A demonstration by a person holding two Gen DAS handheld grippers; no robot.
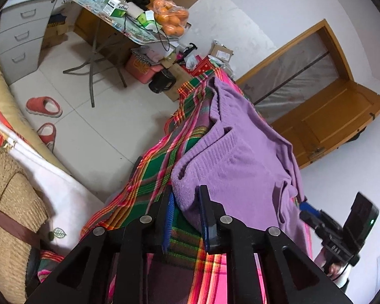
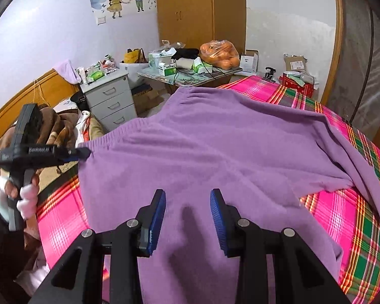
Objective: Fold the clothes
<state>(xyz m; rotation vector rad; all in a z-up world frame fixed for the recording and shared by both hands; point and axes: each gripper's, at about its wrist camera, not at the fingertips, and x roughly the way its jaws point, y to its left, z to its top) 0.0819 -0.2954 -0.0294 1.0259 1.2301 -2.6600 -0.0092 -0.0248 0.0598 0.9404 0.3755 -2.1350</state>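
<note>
A purple sweater lies spread out on a bed with a pink and green plaid blanket. In the right wrist view its right sleeve runs off toward the lower right edge of the frame, and its near part is hidden behind the black frame of the right hand-held gripper.

The right hand-held gripper hangs over the middle of the sweater. Its blue pads are apart and nothing is between them. Its shadow falls on the cloth below.

The left hand-held gripper sits at the ribbed hem of the sweater, at the lower middle of the left wrist view. Its jaws stand a little apart, and a fold of the hem sits between them. It is hard to see if the pads still press on the cloth. In the right wrist view it shows at the middle left, held by a hand, with its tip at the sweater's corner.

The small white and green boxes on the desk have writing too small to read.
</note>
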